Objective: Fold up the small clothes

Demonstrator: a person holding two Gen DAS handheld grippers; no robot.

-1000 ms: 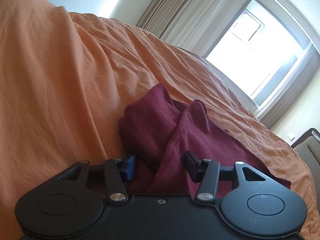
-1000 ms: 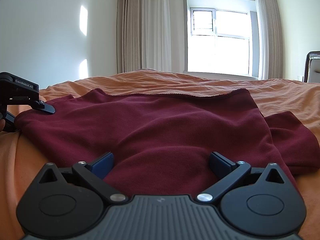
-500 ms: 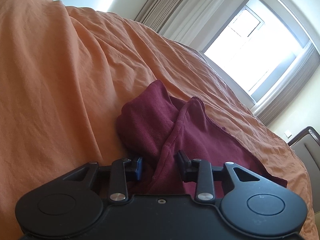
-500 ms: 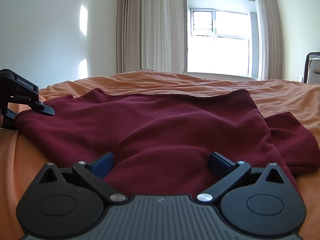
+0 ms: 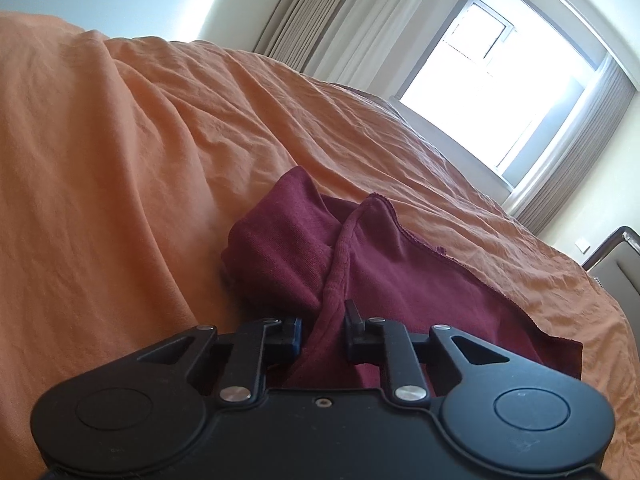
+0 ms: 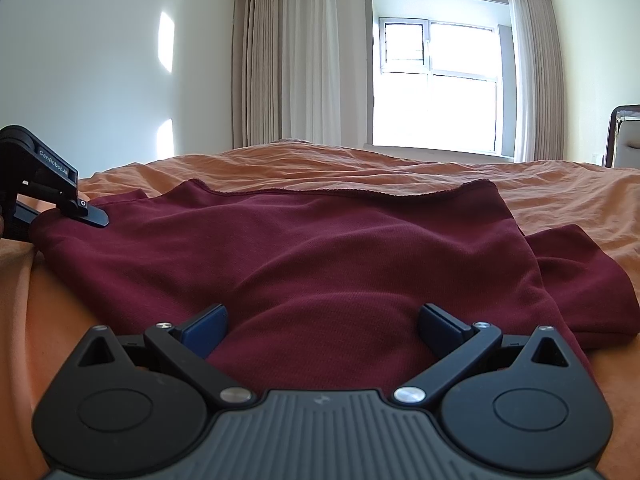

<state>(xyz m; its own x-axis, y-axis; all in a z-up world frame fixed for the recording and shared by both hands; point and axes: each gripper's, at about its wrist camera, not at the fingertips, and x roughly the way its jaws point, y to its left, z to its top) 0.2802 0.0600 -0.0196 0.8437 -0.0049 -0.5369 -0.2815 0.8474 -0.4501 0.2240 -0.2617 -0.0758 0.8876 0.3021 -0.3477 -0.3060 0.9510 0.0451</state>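
Observation:
A dark red garment (image 6: 320, 248) lies spread on the orange bed (image 6: 560, 184). In the left wrist view its bunched left corner (image 5: 304, 248) rises just ahead of my left gripper (image 5: 323, 326), whose jaws are shut on a fold of the cloth. In the right wrist view my right gripper (image 6: 322, 326) is open wide, its jaws standing on either side of the garment's near edge. The left gripper also shows in the right wrist view (image 6: 52, 188), clamped on the garment's far left corner.
The orange bed cover (image 5: 120, 160) is wrinkled and slopes up to the left. A window (image 6: 436, 80) with curtains is beyond the bed. A chair (image 6: 624, 136) stands at the far right.
My left gripper's jaws have closed from open onto the fold of the dark red garment. The right gripper has stayed open and still.

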